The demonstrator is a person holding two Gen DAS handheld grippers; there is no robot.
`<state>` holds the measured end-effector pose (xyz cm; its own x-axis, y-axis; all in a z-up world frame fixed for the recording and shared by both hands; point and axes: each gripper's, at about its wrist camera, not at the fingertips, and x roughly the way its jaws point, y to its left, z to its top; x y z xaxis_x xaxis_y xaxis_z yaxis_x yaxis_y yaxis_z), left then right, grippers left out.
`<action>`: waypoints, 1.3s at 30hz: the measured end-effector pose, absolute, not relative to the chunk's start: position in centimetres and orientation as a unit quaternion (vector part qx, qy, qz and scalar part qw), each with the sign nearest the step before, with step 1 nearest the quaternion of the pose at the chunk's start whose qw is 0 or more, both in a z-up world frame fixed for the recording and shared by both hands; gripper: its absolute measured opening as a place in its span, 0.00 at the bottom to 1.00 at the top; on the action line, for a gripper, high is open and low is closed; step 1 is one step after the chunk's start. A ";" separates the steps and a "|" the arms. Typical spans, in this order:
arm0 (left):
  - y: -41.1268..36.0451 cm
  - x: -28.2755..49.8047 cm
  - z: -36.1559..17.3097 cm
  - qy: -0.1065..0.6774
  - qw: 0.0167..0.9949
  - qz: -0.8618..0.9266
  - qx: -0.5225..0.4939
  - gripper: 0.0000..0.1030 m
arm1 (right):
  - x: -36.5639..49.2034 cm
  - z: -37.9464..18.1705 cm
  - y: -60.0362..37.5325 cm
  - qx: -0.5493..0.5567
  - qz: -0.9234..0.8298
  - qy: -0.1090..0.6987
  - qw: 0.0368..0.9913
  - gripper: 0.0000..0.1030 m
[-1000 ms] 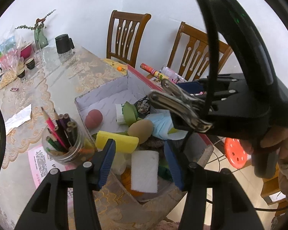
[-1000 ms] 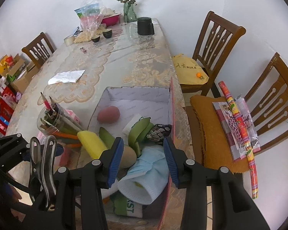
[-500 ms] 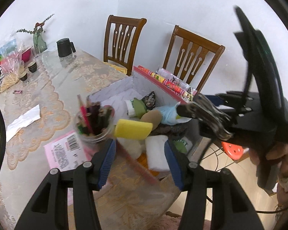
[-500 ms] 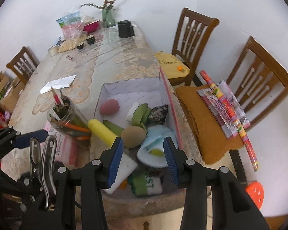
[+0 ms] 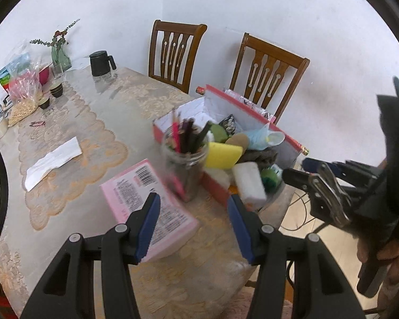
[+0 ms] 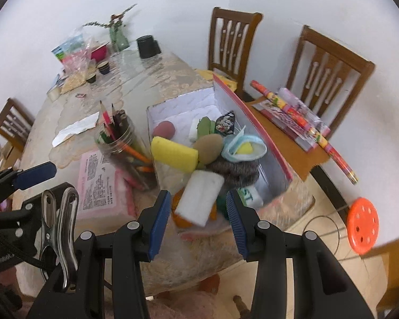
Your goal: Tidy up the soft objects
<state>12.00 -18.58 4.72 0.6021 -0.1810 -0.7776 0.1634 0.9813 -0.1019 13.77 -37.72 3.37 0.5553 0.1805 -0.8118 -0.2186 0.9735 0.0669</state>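
A red-edged box [image 6: 255, 133] [image 5: 252, 111] at the table corner holds soft things: a yellow sponge [image 6: 174, 154] [image 5: 223, 155], a white sponge [image 6: 200, 196] [image 5: 248, 182], a tan puff [image 6: 208, 147], a pink puff [image 6: 164, 129], a blue mask [image 6: 243, 147] [image 5: 263, 138] and a grey cloth [image 6: 236, 170]. My left gripper [image 5: 194, 220] is open and empty above the table, short of the box. My right gripper [image 6: 198, 215] is open and empty in front of the white sponge.
A jar of pencils [image 5: 185, 156] [image 6: 117, 135] and a pink packet [image 5: 149, 199] [image 6: 101, 183] lie left of the box. Two chairs [image 5: 268, 71] stand behind. A paper slip [image 5: 53, 159], a black mug [image 5: 101, 63] and bags [image 5: 21, 79] are farther back. An orange stool [image 6: 363, 226] stands on the floor.
Both grippers have pulled back and up from the box, staying open and empty. The left view has swung left, so the jar and pink packet now lie before it.
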 end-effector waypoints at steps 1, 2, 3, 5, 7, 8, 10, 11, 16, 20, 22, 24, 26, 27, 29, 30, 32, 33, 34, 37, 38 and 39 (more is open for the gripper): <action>-18.1 11.8 4.7 0.437 0.894 -0.096 -0.010 0.54 | 13.3 3.3 -37.4 -0.018 0.107 0.458 0.882 0.43; -17.7 11.5 4.6 0.437 0.894 -0.096 -0.010 0.54 | 12.8 3.4 -37.1 -0.012 0.103 0.458 0.883 0.43; -17.3 11.3 4.6 0.438 0.894 -0.096 -0.010 0.54 | 12.3 3.3 -36.7 -0.003 0.100 0.460 0.882 0.43; -16.5 11.0 4.5 0.439 0.893 -0.094 -0.009 0.54 | 11.5 3.3 -36.1 0.011 0.094 0.463 0.881 0.43; -15.8 10.6 4.4 0.439 0.893 -0.093 -0.007 0.54 | 10.8 3.2 -35.5 0.034 0.080 0.468 0.879 0.43; -15.6 10.5 4.3 0.440 0.893 -0.091 -0.006 0.54 | 10.3 3.1 -35.1 0.052 0.073 0.473 0.877 0.43; -15.1 10.3 4.0 0.443 0.892 -0.089 -0.003 0.54 | 9.4 3.0 -34.4 0.068 0.062 0.476 0.875 0.43; -14.8 10.3 3.9 0.443 0.892 -0.089 -0.002 0.54 | 9.1 2.9 -34.2 0.071 0.059 0.476 0.874 0.43; -13.9 9.9 3.5 0.449 0.889 -0.088 -0.001 0.54 | 7.9 1.9 -31.7 0.084 0.063 0.490 0.865 0.43; -13.3 9.7 3.1 0.453 0.888 -0.075 0.012 0.54 | 7.2 1.3 -30.4 0.082 0.065 0.496 0.862 0.43; -12.9 9.6 2.8 0.458 0.886 -0.076 0.003 0.54 | 7.0 1.4 -29.9 0.078 0.064 0.495 0.863 0.43; -12.6 9.5 2.7 0.460 0.885 -0.074 0.000 0.54 | 6.8 1.4 -29.7 0.076 0.062 0.493 0.864 0.43; -12.5 9.5 2.6 0.460 0.885 -0.072 0.002 0.54 | 6.6 1.5 -29.4 0.074 0.062 0.492 0.865 0.43; -12.5 9.5 2.6 0.460 0.885 -0.071 0.003 0.54 | 6.6 1.5 -29.3 0.073 0.061 0.492 0.866 0.43; -12.3 9.6 2.6 0.460 0.885 -0.070 0.000 0.54 | 6.4 1.6 -29.2 0.071 0.060 0.491 0.866 0.43; -12.3 9.6 2.6 0.461 0.885 -0.070 -0.001 0.54 | 6.4 1.6 -29.1 0.070 0.058 0.491 0.866 0.43; -12.2 9.6 2.5 0.464 0.883 -0.070 -0.001 0.54 | 6.3 1.6 -29.1 0.070 0.057 0.492 0.866 0.43; -12.3 9.7 2.4 0.465 0.883 -0.069 -0.001 0.54 | 6.3 1.5 -29.1 0.069 0.055 0.492 0.866 0.43; -12.3 9.7 2.3 0.467 0.882 -0.070 -0.003 0.54 | 6.3 1.5 -29.1 0.069 0.053 0.492 0.866 0.43; -12.3 9.7 2.2 0.470 0.880 -0.070 -0.005 0.54 | 6.1 1.4 -29.2 0.069 0.049 0.493 0.866 0.43; -12.2 9.7 2.2 0.470 0.880 -0.068 -0.006 0.54 | 6.1 1.4 -29.1 0.069 0.049 0.494 0.865 0.43; -12.2 9.7 2.2 0.469 0.881 -0.067 -0.007 0.54 | 6.1 1.3 -29.1 0.068 0.048 0.495 0.865 0.43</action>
